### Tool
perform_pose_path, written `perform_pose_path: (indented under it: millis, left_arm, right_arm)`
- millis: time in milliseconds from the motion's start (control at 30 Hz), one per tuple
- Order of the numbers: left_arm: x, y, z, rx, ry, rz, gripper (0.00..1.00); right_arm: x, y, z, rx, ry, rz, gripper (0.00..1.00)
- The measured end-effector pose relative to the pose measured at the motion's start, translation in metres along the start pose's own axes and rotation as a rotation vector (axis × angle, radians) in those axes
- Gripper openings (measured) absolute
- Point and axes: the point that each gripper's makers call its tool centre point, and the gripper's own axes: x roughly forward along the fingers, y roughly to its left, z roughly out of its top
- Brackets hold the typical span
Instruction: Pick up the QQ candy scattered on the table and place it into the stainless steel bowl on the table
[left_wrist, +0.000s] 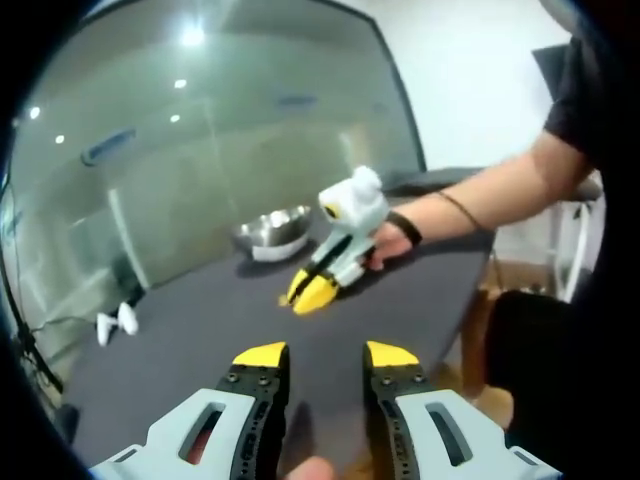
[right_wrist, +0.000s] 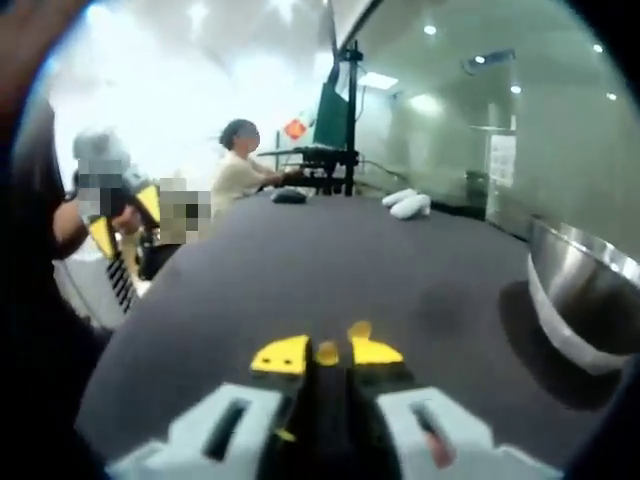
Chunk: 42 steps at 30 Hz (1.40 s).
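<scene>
Yellow-tipped jaws of the left gripper (left_wrist: 325, 355) are seen spread apart at lower centre, holding nothing, over a matte dark table (left_wrist: 180, 340). At mid-frame, the right gripper (left_wrist: 312, 292) is clamped on one small yellow QQ candy (right_wrist: 327, 352). One shiny stainless steel bowl (right_wrist: 585, 300) is seen at right.

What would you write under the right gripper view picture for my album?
Right gripper pinches a yellow candy over the dark table, with the steel bowl waiting nearby.
</scene>
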Motion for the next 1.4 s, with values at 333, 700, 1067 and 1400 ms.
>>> perform_pose_path:
  millis: [333, 700, 1067, 1400]
  left_arm:
    - [0.001, -0.001, 0.002, 0.003, -0.004, -0.002, 0.31]
    - [0.002, 0.0, 0.003, 0.006, -0.004, -0.002, 0.31]
    - [0.005, -0.003, 0.006, 0.012, -0.009, -0.016, 0.31]
    - [0.012, -0.007, 0.011, 0.022, -0.017, -0.035, 0.31]
  right_arm:
    - [-0.001, 0.0, 0.0, 0.004, -0.004, -0.005, 0.09]
    - [-0.004, -0.001, 0.004, 0.001, 0.003, -0.008, 0.09]
    - [-0.061, -0.049, 0.014, 0.061, -0.072, -0.165, 0.09]
    - [-0.117, -0.087, 0.022, 0.104, -0.142, -0.307, 0.09]
